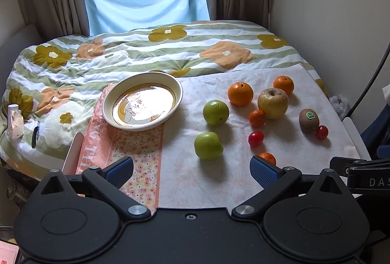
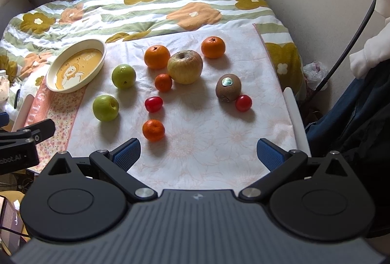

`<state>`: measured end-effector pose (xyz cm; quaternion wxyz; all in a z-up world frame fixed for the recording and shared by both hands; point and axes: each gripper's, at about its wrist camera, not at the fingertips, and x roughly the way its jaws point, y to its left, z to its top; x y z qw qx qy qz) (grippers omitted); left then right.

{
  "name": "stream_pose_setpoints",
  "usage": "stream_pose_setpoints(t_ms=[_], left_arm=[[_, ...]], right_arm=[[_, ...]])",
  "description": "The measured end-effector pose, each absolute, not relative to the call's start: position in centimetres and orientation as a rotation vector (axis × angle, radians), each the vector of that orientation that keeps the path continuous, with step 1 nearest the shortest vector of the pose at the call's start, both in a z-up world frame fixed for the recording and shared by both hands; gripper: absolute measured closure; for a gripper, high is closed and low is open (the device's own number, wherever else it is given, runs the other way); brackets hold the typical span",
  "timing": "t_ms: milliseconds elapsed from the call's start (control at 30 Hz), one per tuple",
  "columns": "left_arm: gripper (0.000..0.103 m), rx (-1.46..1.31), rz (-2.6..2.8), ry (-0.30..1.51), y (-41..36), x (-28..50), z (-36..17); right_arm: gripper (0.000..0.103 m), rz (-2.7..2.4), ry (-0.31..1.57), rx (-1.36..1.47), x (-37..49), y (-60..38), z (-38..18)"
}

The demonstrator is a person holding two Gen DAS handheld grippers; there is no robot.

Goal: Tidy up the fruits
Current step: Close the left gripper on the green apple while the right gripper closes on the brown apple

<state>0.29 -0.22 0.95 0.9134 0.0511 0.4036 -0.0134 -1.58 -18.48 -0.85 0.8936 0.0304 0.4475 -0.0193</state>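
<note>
Fruit lies scattered on a pale cloth spread over the bed: two green apples, a yellow apple, two oranges, two small tangerines, a kiwi touching one of two cherry tomatoes. An empty plate sits to the left, apart from the fruit. Left tongs and right tongs both hover spread wide, holding nothing.

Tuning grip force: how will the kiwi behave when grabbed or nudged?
The kiwi is egg-shaped and lies on soft cloth, so it would likely wobble, not roll far. Its fuzzy skin probably grips well. A tomato touches it, so a nudge likely moves both.
</note>
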Motion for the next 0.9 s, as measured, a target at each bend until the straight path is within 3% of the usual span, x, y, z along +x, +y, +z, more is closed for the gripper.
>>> stream_pose_setpoints(t_ms=[900], left_arm=[[0.002,0.080,0.073,0.816,-2.1,6.1,-7.2]], right_arm=[[0.000,0.189,0.829,-0.082,8.9,-21.6,-7.9]])
